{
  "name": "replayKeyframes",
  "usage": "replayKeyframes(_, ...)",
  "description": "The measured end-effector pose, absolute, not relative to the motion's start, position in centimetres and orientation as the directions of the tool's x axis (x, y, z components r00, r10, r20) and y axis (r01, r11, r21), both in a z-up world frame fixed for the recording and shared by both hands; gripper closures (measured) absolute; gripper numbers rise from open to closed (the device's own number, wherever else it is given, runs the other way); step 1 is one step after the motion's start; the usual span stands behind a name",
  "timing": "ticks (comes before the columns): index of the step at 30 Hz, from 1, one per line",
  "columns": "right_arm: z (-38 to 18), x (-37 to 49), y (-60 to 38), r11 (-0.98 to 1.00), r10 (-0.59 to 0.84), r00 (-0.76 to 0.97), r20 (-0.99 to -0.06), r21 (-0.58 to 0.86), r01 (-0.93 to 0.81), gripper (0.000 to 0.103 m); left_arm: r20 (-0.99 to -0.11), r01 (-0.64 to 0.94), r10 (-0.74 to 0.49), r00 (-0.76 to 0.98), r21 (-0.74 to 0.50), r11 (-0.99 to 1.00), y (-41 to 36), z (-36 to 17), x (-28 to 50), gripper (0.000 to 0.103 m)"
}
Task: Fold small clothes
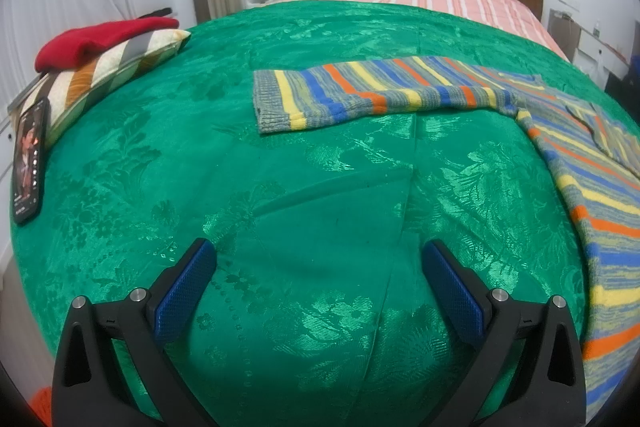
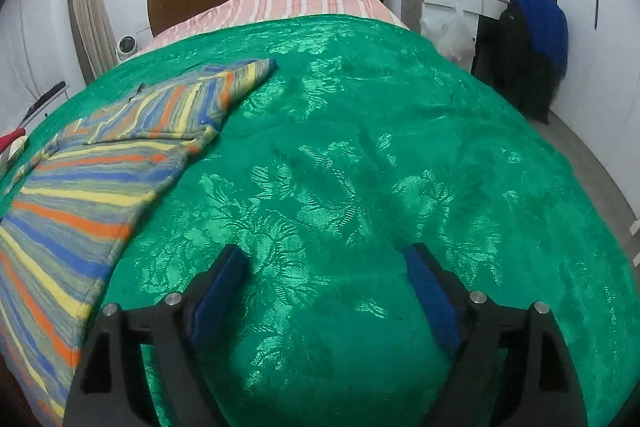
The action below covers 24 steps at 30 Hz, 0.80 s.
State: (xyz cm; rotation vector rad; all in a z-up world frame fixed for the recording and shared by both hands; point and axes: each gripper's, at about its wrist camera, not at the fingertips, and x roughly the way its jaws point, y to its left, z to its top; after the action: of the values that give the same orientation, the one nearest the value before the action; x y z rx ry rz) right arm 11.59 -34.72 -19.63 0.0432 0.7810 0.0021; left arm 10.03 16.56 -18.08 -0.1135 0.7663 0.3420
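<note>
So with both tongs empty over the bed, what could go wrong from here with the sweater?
1. The sweater has one sleeve folded in and the other sleeve spread flat; a pinch at the overlap could drag both layers askew.
2. The glossy green cover is already creased and may get pinched along with the knit.
3. The phone sits at the bed's edge and could be knocked off.

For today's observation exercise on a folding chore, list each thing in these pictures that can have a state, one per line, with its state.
Striped sweater: lying flat on the green bedspread, one sleeve stretched out sideways, the other folded over the body.
Left gripper: open, empty.
Right gripper: open, empty.
Phone: screen lit, lying by the pillow.
Red garment: bunched on the pillow.
</note>
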Motion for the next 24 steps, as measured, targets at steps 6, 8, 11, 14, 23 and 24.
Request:
replayKeyframes(6, -19.62, 11.26, -34.75, 0.999, 0.021, 0.717, -0.697, 0.042, 0.011, 0.019, -0.697, -0.345, 0.263, 0.667, 0.024, 0.938, 16.57, -18.04, 10.03, 0.000)
replayKeyframes(8, -19.67, 11.15, -34.72, 0.999, 0.022, 0.719, -0.694, 0.042, 0.010, 0.018, -0.697, -0.345, 0.263, 0.667, 0.024, 0.938, 16.56, -18.05, 10.04, 0.000)
replayKeyframes(11, -19.71, 11.01, -34.71, 0.999, 0.024, 0.723, -0.691, 0.044, 0.009, 0.018, -0.698, -0.346, 0.263, 0.666, 0.024, 0.938, 16.58, -18.04, 10.02, 0.000)
replayKeyframes(14, -19.71, 10.91, -34.69, 0.999, 0.020, 0.724, -0.690, 0.040, 0.010, 0.018, -0.699, -0.347, 0.265, 0.664, 0.026, 0.937, 16.61, -18.04, 10.04, 0.000)
replayKeyframes(23, -19.70, 10.80, -34.72, 0.999, 0.022, 0.726, -0.687, 0.042, 0.010, 0.018, -0.700, -0.348, 0.267, 0.663, 0.027, 0.937, 16.59, -18.04, 10.07, 0.000)
replayKeyframes(24, -19.70, 10.78, -34.71, 0.999, 0.022, 0.726, -0.687, 0.042, 0.010, 0.018, -0.699, -0.349, 0.267, 0.663, 0.028, 0.937, 16.62, -18.04, 10.07, 0.000)
